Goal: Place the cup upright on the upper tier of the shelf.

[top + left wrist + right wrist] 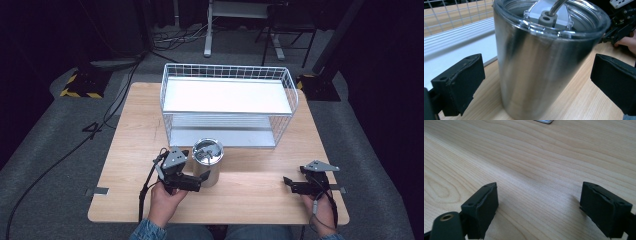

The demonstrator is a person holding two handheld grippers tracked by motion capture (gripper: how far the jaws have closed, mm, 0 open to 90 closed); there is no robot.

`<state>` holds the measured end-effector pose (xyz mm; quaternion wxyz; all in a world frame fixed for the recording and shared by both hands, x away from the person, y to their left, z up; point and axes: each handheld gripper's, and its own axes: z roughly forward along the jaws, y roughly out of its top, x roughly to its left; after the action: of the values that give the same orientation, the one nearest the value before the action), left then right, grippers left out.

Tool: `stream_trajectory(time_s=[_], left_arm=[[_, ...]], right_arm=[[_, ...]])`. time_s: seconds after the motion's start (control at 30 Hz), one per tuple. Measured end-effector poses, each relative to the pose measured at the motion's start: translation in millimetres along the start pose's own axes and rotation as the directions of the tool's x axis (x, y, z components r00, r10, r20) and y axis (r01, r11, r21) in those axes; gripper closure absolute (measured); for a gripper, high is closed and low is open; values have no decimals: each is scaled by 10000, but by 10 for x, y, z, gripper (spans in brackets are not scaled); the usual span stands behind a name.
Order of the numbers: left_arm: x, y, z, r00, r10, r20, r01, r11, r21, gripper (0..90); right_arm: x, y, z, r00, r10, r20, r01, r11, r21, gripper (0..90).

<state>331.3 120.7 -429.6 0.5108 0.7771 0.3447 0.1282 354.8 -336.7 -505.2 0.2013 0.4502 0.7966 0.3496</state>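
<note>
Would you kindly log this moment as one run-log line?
left gripper: open, jaws either side of steel tumbler | right gripper: open, idle over table | wire rack: behind tumbler

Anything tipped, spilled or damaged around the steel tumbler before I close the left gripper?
Nothing stands out. The steel tumbler stands upright on the table, clear lid seated, between the open left gripper jaws. No spills.
</note>
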Motion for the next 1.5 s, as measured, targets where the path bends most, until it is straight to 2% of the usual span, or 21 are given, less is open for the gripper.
stream_trajectory(time_s=[0.3, 0.43, 0.57, 0.63, 0.77, 0.9, 1.17, 1.27, 1.5], left_arm=[[-6, 0, 131, 9997, 249, -5, -249, 9995, -173, 0], [-22, 1, 247, 9994, 338, -4, -338, 9990, -286, 0], [-33, -3, 320, 9995, 270, -135, -274, 9993, -264, 0], [-19, -10, 362, 10000, 57, -38, -58, 9994, -329, 0], [-11, -31, 383, 9996, 261, -80, -265, 9986, -455, 0], [-12, -41, 396, 9997, 228, -89, -233, 9982, -559, 1], [-47, -37, 393, 9983, 454, -378, -473, 9977, -493, 18], [-59, -27, 377, 9959, 706, -558, -731, 9963, -442, 25], [-89, 0, 363, 9933, 925, -691, -948, 9950, -305, 35]], right_arm=[[-1, 0, -1, 10000, -5, -10, 5, 10000, 9, 157], [0, 0, 0, 10000, 0, -3, 0, 10000, 2, 157], [0, 0, 0, 10000, -1, -3, 1, 10000, -1, 157], [-2, 0, 1, 10000, -26, 3, 26, 10000, -16, 156], [-2, 0, 1, 10000, -23, 0, 23, 10000, -15, 157], [-1, 0, 0, 10000, -2, -5, 2, 10000, -2, 157], [-3, 0, 1, 10000, -26, -1, 26, 10000, -16, 157], [-1, 0, 1, 10000, -3, -6, 3, 10000, -9, 157], [1, -1, -2, 10000, -23, -7, 23, 10000, -9, 161]])
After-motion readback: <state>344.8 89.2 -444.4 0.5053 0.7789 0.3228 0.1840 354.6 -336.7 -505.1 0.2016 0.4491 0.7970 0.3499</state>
